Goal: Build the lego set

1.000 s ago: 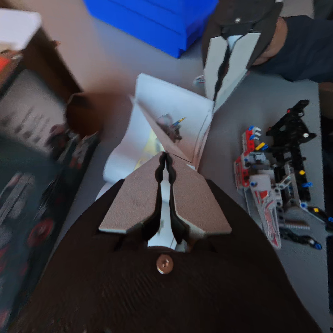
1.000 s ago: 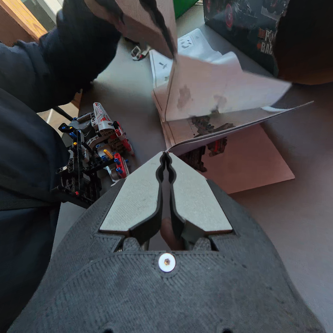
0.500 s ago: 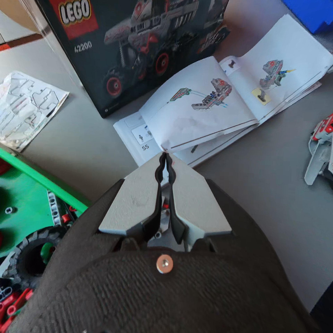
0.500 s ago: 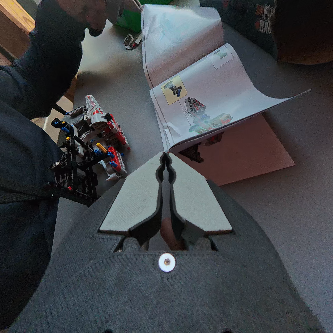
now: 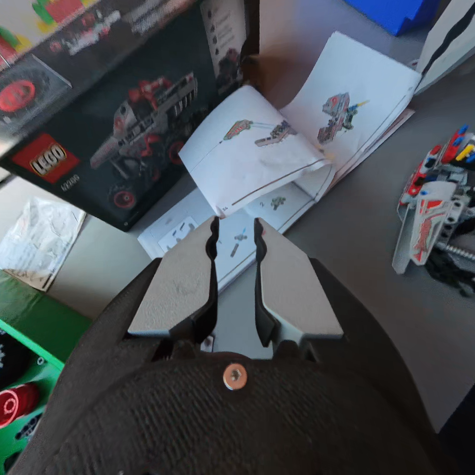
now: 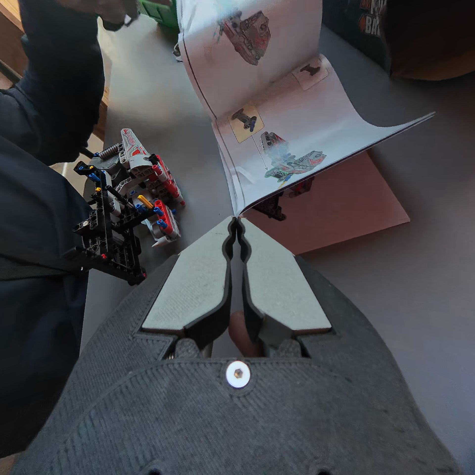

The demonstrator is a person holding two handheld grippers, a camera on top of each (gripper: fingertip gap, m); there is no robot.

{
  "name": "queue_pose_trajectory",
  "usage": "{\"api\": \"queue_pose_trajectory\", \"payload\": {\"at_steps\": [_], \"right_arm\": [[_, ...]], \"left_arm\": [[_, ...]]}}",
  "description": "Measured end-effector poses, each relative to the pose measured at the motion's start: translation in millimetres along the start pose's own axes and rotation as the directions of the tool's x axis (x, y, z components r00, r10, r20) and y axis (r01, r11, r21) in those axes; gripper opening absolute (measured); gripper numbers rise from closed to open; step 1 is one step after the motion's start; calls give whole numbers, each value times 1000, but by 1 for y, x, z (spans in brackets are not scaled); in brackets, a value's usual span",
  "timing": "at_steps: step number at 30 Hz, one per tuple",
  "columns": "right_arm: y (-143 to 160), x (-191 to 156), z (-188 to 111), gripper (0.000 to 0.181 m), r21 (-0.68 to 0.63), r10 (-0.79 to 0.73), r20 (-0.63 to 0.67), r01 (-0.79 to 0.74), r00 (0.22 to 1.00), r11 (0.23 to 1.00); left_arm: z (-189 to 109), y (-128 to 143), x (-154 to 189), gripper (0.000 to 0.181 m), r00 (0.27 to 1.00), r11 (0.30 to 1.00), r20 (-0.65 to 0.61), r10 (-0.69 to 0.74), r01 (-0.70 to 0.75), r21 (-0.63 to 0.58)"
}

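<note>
At frame centre the spread left claw holds nothing, so the loose page may flop back; the right claw, pressed together, pinches the booklet corner, which could tear.

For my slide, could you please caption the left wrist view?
Open left gripper over the instruction booklet, lego box behind.

Motion blur smears the set box; the half-built model runs off the frame's right edge, and a curling booklet page hides the pages beneath.
</note>
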State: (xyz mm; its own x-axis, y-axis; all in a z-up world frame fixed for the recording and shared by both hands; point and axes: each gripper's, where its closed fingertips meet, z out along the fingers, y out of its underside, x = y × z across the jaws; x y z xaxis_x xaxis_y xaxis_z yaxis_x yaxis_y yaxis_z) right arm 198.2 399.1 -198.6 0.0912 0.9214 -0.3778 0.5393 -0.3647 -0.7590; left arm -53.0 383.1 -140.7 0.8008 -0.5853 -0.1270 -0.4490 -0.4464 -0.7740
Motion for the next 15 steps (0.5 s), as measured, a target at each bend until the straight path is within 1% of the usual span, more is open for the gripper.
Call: {"api": "queue_pose_trajectory", "payload": {"at_steps": [1,4,5,6,7,8,9,10,12,14,15], "right_arm": [[0,0,-1,0,0,0,-2,0,1000,1000],[-2,1,-4,0,12,9,3,-9,1000,1000],[-2,1,-4,0,12,11,4,-11,1000,1000],[-2,1,-4,0,13,12,7,-12,1000,1000],[-2,0,-4,0,14,13,11,-13,1000,1000],[-2,0,-3,0,14,13,15,-13,1000,1000],[-2,-1,-3,0,12,12,19,-12,1000,1000],[-2,-2,-2,0,10,10,20,-10,1000,1000],[-2,-4,0,0,5,5,25,-5,1000,1000],[-2,-5,1,0,3,0,26,0,1000,1000],[-2,-6,1,0,2,-1,26,1,1000,1000]], "left_arm": [[-2,-13,3,25,999,999,22,23,-24,37],[-18,-48,17,25,991,986,82,108,-118,122],[-25,-58,16,24,983,979,130,130,-148,138],[-34,-66,8,15,968,974,209,139,-172,149],[-45,-71,-8,11,931,971,334,148,-201,132],[-59,-73,-32,7,853,969,495,164,-233,80],[-72,-71,-50,2,779,969,600,184,-246,22],[-75,-68,-58,0,763,973,621,180,-230,0],[-69,-69,-57,0,823,985,557,113,-167,48],[-52,-72,-34,0,906,983,413,96,-153,107],[-42,-73,-18,5,938,979,329,109,-158,128]]}}
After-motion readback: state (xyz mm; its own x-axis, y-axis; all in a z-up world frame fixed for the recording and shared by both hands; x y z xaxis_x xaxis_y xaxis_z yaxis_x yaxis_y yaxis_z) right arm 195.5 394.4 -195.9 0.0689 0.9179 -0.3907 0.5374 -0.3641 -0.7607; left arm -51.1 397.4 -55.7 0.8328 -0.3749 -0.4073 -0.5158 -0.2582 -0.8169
